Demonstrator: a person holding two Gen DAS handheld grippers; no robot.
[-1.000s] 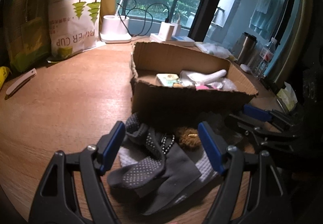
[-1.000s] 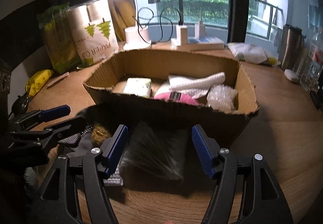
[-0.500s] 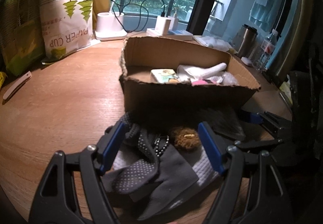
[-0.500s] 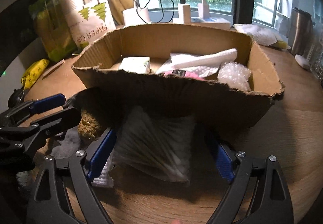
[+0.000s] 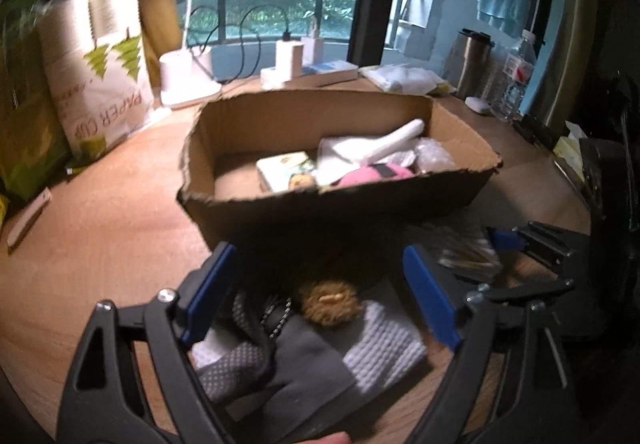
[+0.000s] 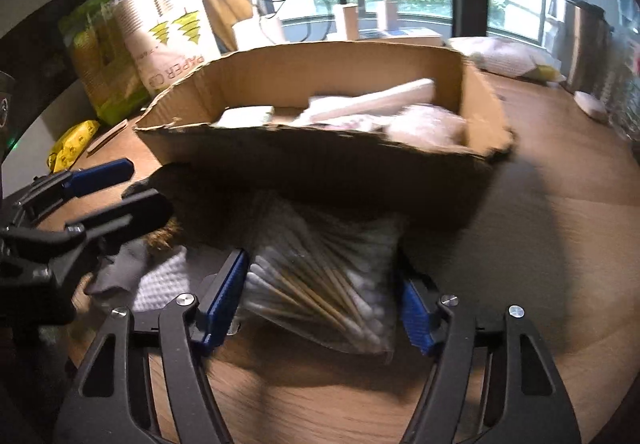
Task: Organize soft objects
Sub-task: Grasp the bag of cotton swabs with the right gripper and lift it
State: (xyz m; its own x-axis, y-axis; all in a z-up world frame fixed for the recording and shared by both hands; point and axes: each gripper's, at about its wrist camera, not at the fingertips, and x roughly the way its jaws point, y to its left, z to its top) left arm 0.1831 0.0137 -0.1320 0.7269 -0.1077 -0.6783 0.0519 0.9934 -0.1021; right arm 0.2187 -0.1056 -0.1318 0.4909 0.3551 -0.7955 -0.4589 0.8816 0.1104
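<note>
Two open tools face the near wall of the cardboard box [image 6: 320, 171]: the right tool [image 6: 320, 308] straddles the cotton swab bag [image 6: 324, 284] on the tabletop [image 6: 560, 244], its sticks fanning toward the box, while the left tool [image 5: 320, 296] brackets the sock pile [image 5: 280, 356].

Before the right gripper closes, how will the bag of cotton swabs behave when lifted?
The bag of cotton swabs is probably light. Its thin clear film looks slippery and may crumple between the right gripper fingers. The loose sticks inside will likely shift and sag.

Both wrist views low over table [image 5: 100, 244], close, facing cardboard box [image 5: 336, 199] and window; shared box, soft pile
</note>
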